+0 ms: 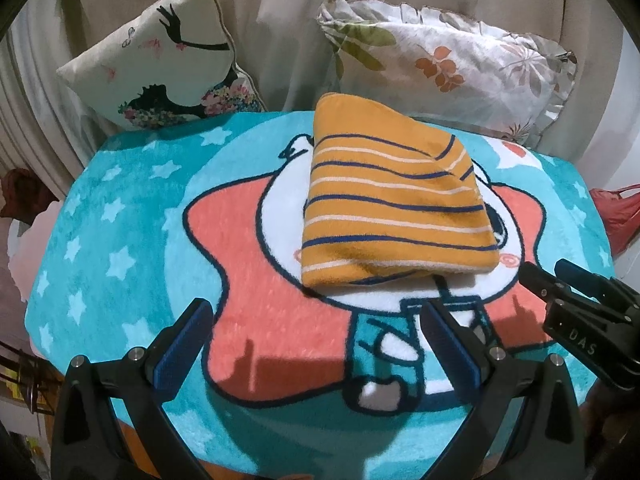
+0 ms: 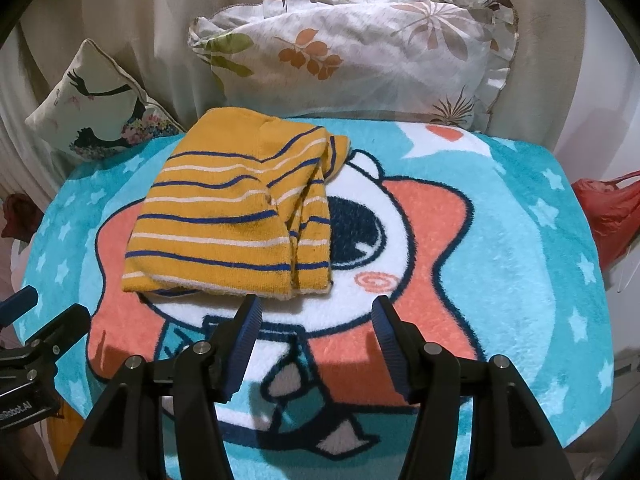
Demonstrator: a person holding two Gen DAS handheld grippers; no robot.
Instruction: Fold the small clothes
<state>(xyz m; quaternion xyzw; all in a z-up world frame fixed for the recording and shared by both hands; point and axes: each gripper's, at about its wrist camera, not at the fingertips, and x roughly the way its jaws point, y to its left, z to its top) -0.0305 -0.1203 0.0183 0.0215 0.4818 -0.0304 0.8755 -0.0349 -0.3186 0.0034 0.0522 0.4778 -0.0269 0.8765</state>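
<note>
A small orange garment with blue and white stripes (image 1: 394, 204) lies folded into a compact stack on a turquoise cartoon blanket (image 1: 120, 216). It also shows in the right wrist view (image 2: 228, 216), left of centre. My left gripper (image 1: 316, 320) is open and empty, just in front of the garment's near edge. My right gripper (image 2: 316, 312) is open and empty, close to the garment's near right corner. The right gripper's fingers (image 1: 576, 284) show at the right edge of the left wrist view. The left gripper's fingers (image 2: 44, 320) show at the left edge of the right wrist view.
A cushion with a black figure print (image 1: 168, 60) and a floral frilled pillow (image 1: 452, 60) stand at the back against a pale curtain. A red plastic bag (image 2: 608, 216) hangs off the blanket's right side. The blanket (image 2: 520, 240) drops off at its rounded edges.
</note>
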